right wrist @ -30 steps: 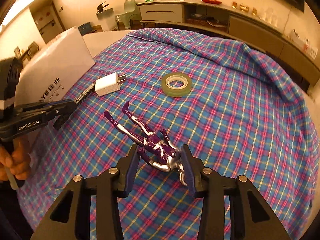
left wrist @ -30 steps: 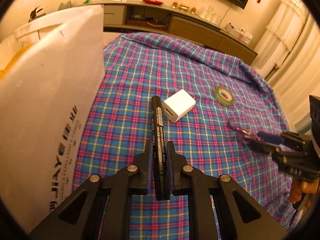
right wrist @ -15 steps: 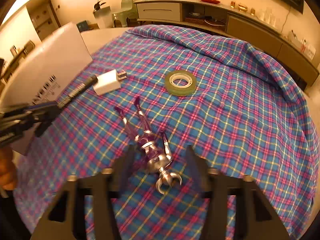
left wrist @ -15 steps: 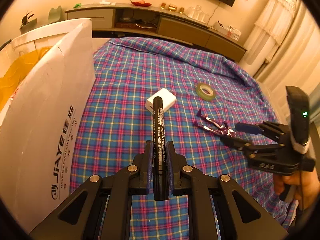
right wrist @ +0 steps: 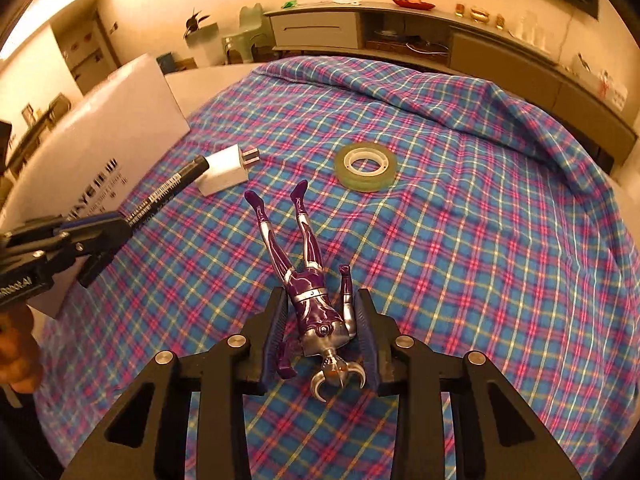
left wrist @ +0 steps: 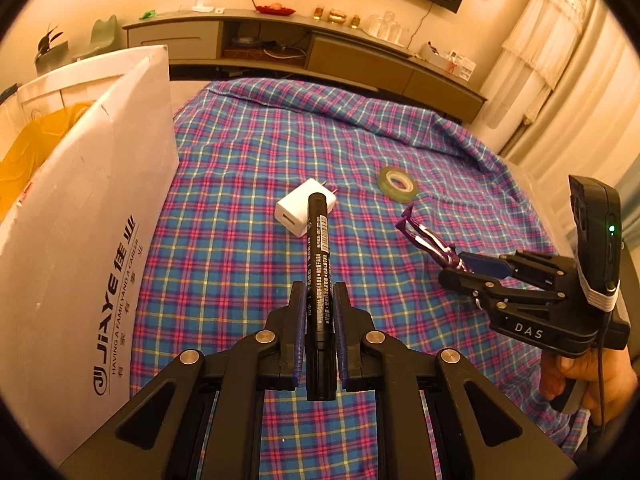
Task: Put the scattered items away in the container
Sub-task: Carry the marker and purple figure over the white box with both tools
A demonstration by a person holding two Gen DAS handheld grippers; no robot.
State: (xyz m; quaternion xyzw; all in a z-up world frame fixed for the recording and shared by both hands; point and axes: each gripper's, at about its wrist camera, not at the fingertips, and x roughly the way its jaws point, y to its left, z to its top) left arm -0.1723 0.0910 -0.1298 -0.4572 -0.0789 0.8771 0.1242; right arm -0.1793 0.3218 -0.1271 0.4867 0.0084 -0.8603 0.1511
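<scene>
My left gripper [left wrist: 318,300] is shut on a black marker [left wrist: 318,248] and holds it above the plaid cloth, pointing forward. It also shows in the right wrist view [right wrist: 104,236] at the left. My right gripper [right wrist: 322,304] is shut on a purple and silver toy figure [right wrist: 310,284], legs pointing away, lifted off the cloth. In the left wrist view the figure [left wrist: 428,240] sticks out of the right gripper [left wrist: 460,268]. The white cardboard box [left wrist: 80,216] stands at the left, its top open.
A white charger plug [left wrist: 298,212] and a roll of clear tape [left wrist: 398,184] lie on the plaid cloth [left wrist: 248,280]; both show in the right wrist view too, plug [right wrist: 224,170], tape [right wrist: 366,166]. A long low cabinet [right wrist: 440,40] lines the far wall.
My right gripper has closed on the toy figure and lifted it off the cloth. My left gripper has risen and drawn back with the marker.
</scene>
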